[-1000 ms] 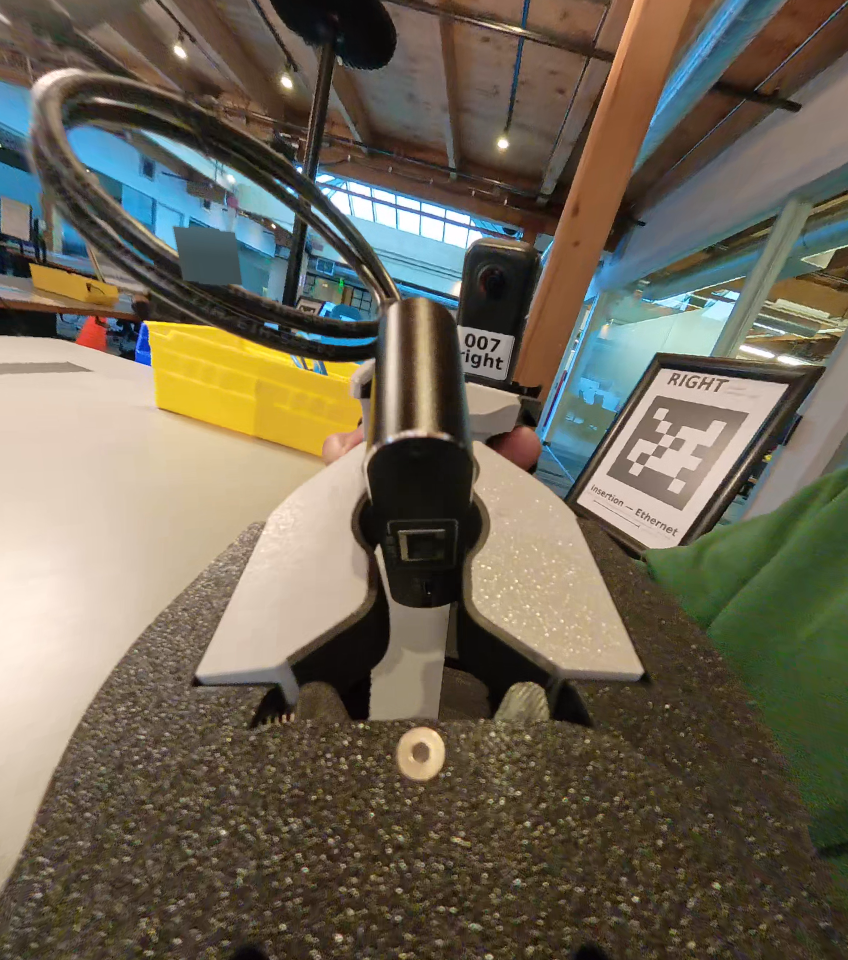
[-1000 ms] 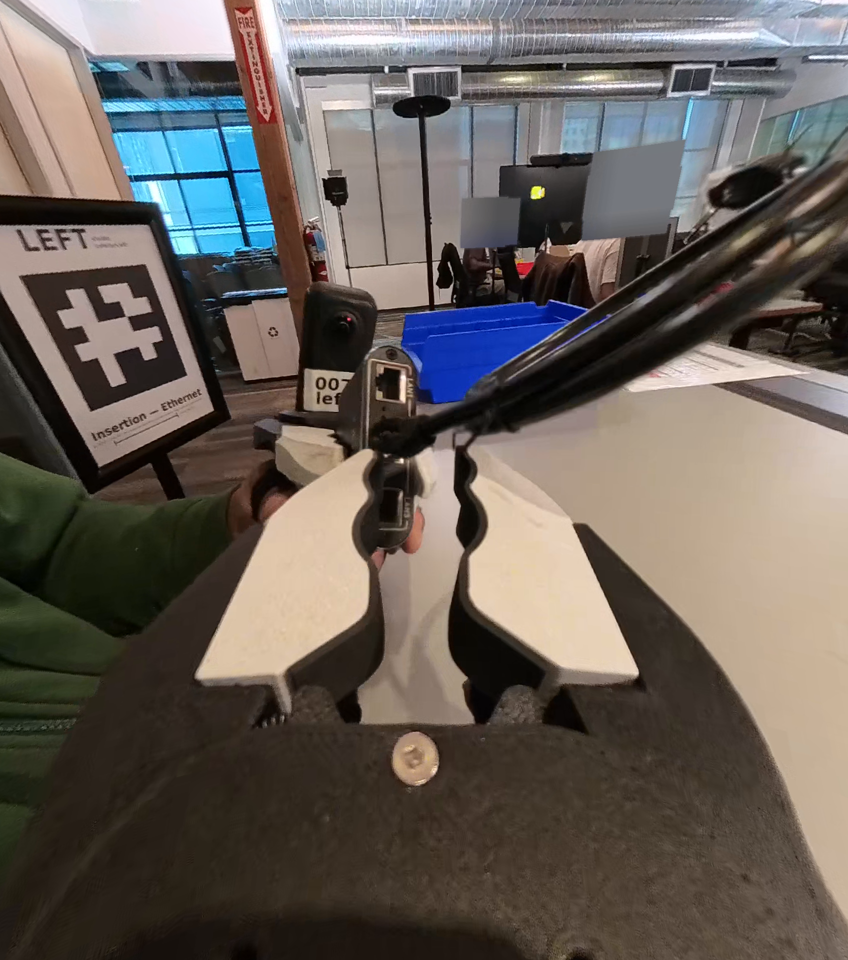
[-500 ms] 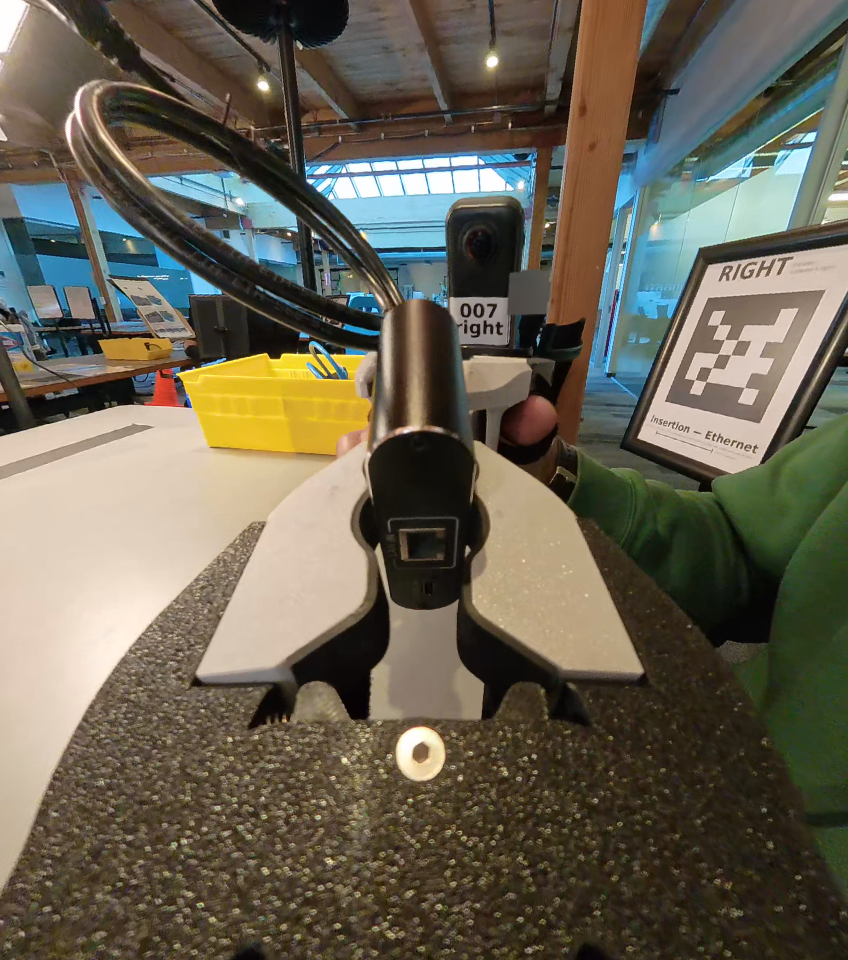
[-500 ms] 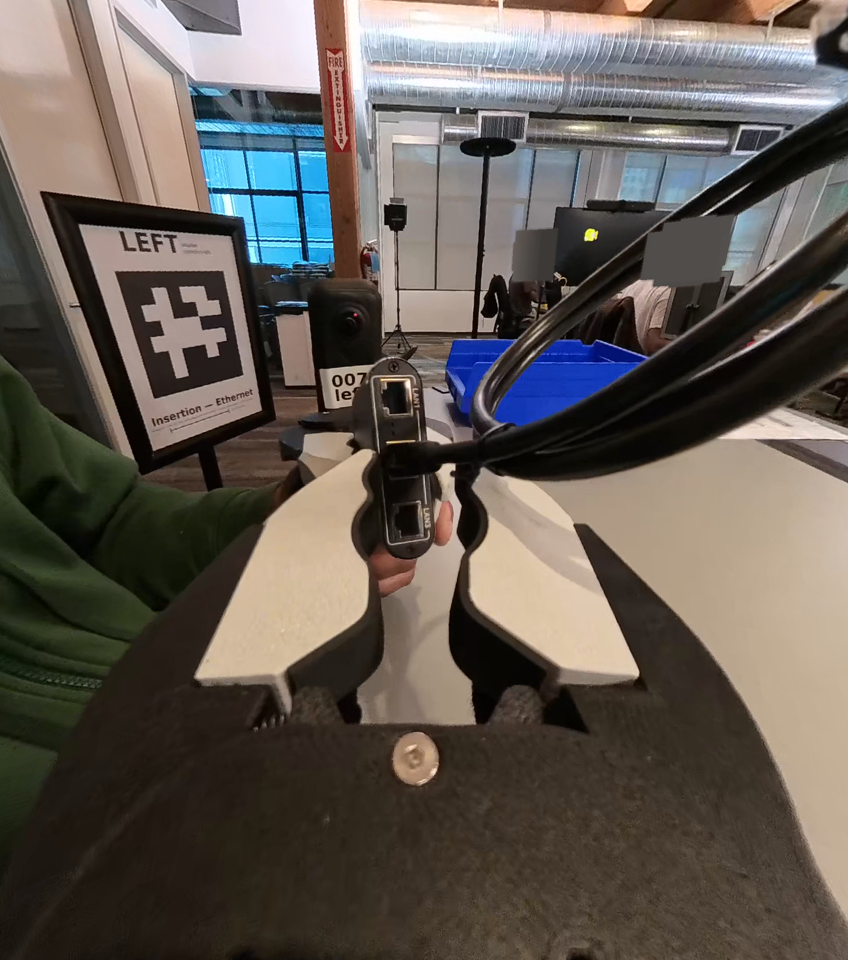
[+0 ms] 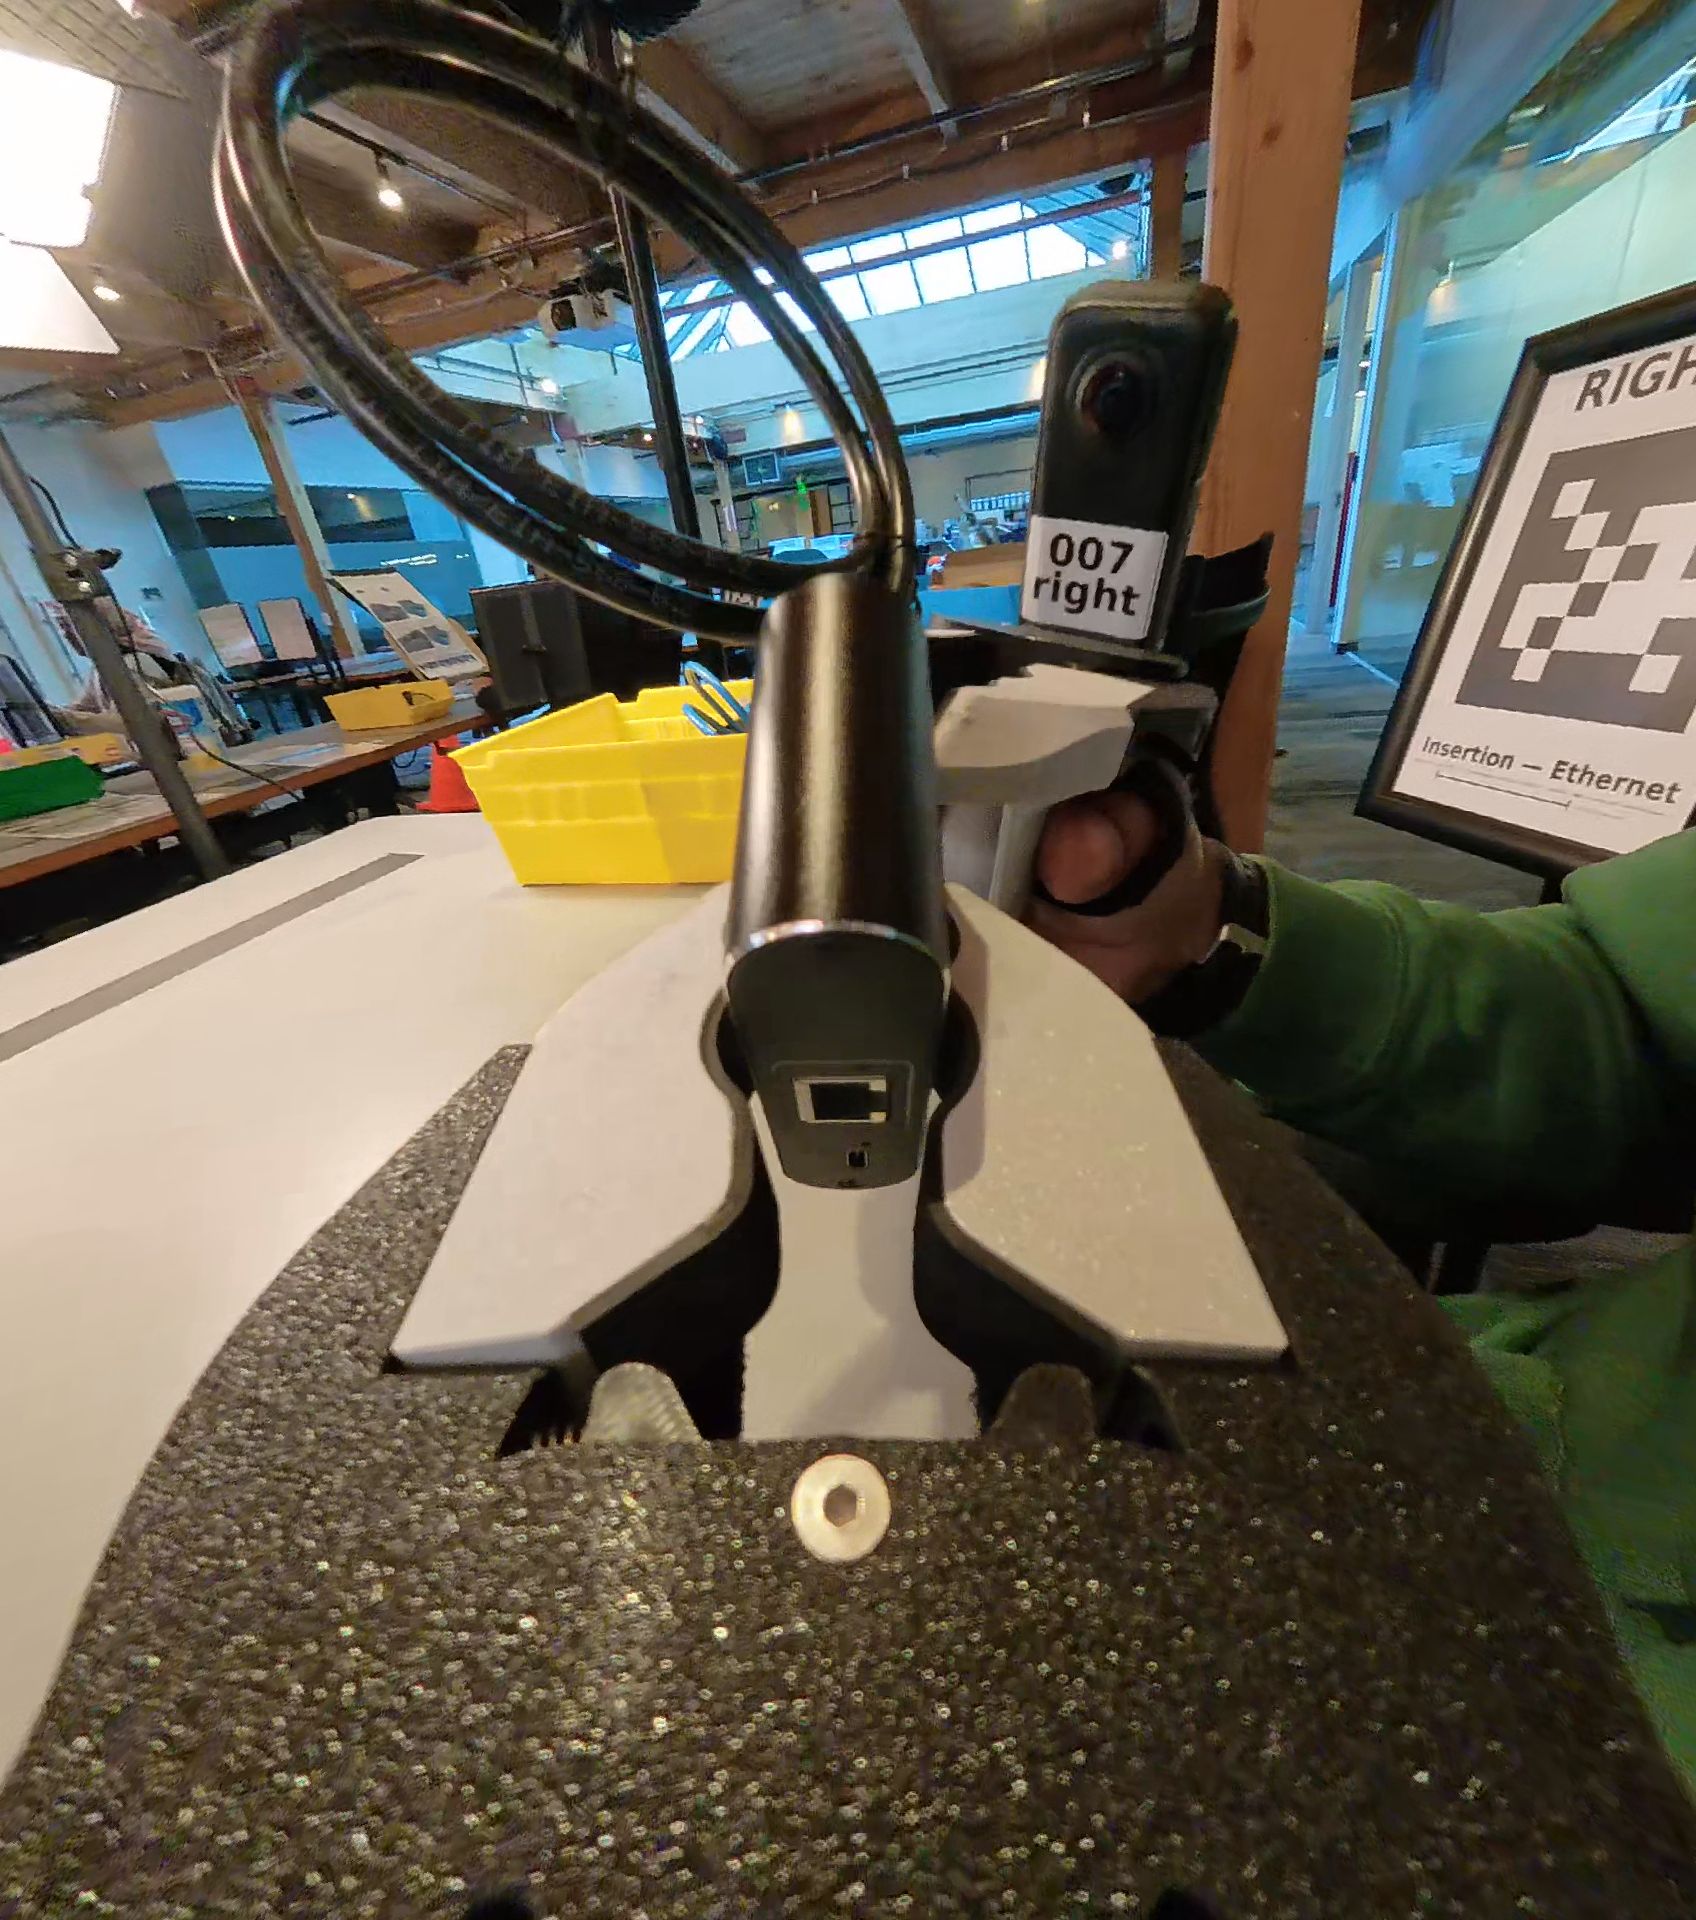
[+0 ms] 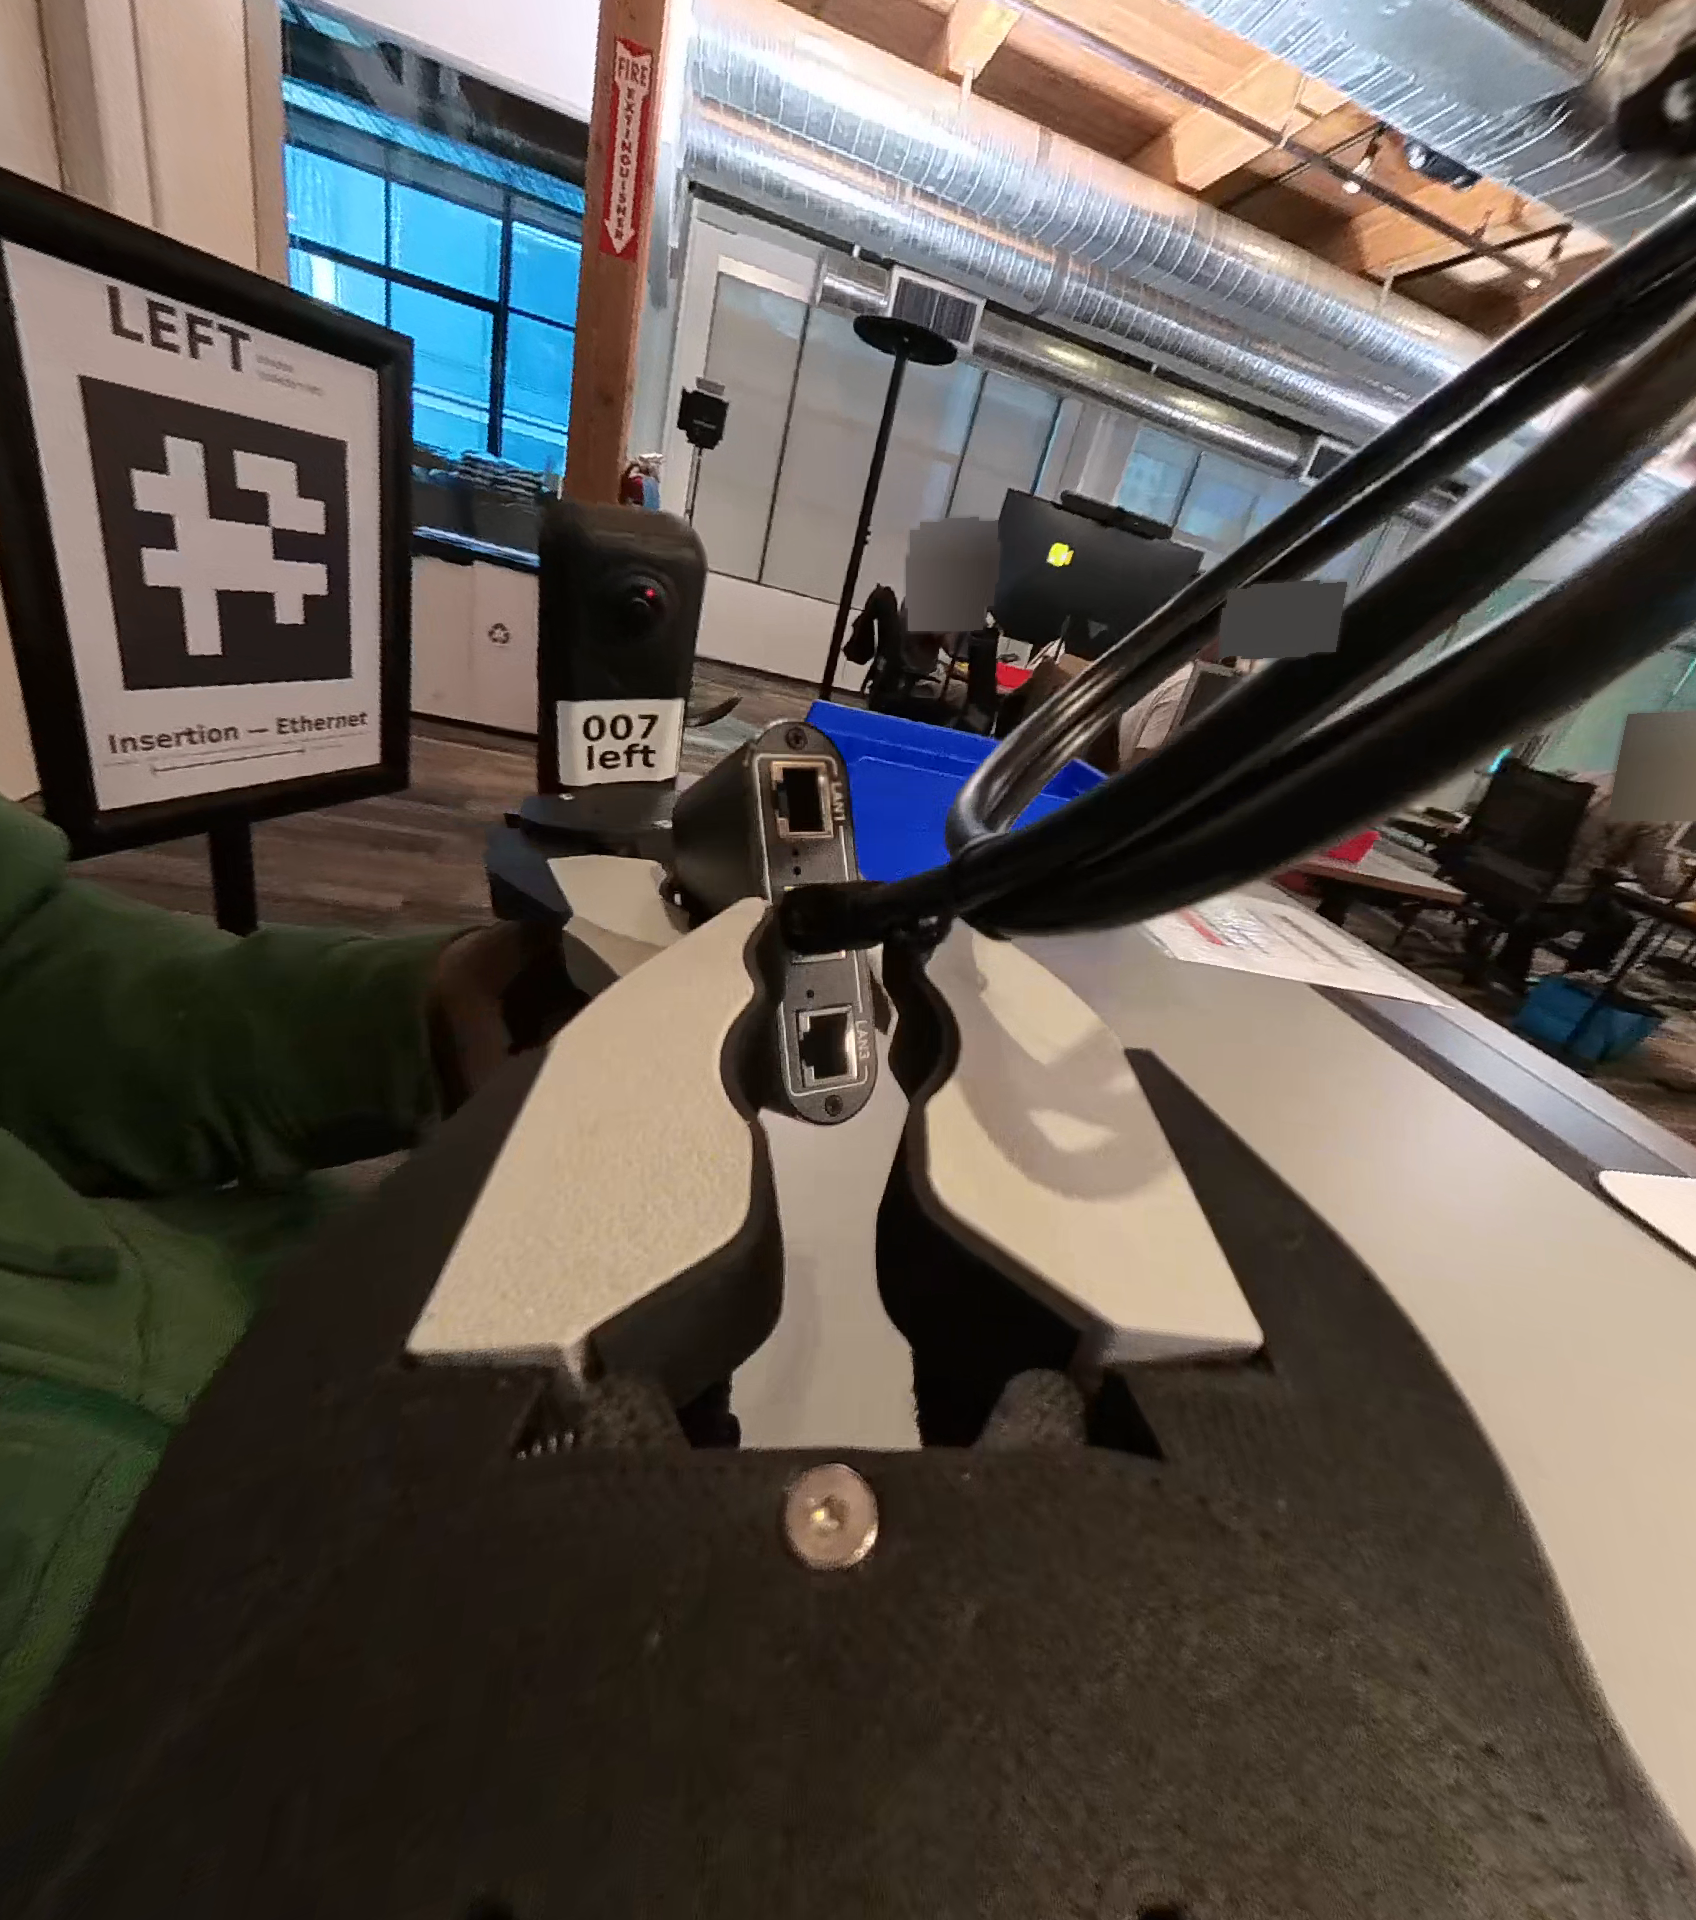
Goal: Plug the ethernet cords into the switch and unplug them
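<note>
The left gripper (image 5: 839, 1023) is clenched on the black switch (image 5: 836, 894), holding it up off the grey tabletop (image 5: 200, 1091) with one end face and its single port turned back at the camera. The right gripper (image 6: 828, 997), seen from its own wrist, faces the switch's other end, where a black ethernet cord (image 6: 1291, 748) is seated in the middle port between two empty ones; the plug boot lies right at its fingertips, yet a gap shows between the fingers, so whether they pinch the plug I cannot tell. The likely trouble from here is, I judge, a pull with the latch tab not pressed: the plug would bind and drag the switch crooked or out of the left grip. The stiff coil of cord looping overhead (it is bundled, so its weight hangs off the plug) could also twist the connector sideways in the port, or snag a gripper as the two part. Set against a second ago, the switch has been turned more upright, the lowest port now shows clear between the right gripper's fingers, the loop has swung higher, and the green sleeve (image 5: 1446, 997) and the hand on the right handle have come into fuller view, with the yellow bin (image 5: 615, 790) behind.
</note>
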The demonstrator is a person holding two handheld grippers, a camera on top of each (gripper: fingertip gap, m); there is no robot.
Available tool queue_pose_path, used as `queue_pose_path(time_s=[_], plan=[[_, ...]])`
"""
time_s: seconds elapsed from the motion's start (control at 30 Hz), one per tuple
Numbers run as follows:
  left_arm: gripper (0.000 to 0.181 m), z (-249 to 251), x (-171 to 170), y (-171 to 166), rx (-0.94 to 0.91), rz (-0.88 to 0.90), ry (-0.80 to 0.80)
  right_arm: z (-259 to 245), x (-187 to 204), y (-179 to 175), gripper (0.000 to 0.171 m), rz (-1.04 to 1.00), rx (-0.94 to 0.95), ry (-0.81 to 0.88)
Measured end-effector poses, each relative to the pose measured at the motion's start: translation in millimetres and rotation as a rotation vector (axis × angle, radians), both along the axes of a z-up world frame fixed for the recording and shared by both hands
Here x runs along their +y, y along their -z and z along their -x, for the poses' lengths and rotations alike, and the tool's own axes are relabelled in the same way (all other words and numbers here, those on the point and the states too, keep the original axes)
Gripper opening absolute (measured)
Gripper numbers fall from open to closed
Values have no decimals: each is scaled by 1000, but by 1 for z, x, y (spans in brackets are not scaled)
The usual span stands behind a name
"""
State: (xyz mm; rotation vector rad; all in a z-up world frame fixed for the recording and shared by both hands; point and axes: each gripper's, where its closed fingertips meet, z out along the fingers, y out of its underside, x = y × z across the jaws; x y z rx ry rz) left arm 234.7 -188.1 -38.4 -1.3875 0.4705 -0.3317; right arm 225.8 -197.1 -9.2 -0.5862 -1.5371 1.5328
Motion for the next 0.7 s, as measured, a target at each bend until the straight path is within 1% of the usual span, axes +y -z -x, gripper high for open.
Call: queue_pose_path(time_s=[0.2,0.4,0.57,0.7], plan=[[28,6,0,0,36,-15,-25,4,2,2,18,-22,31,43],[29,4,2,8,102,-27,-14,1,2,7,17,-76,2,30],[28,6,0,4,153,-101,-58,1,0,6,17,-82,9,45],[29,8,-5,0,312,-247,-172,-2,-7,6,17,-149,53,60]])
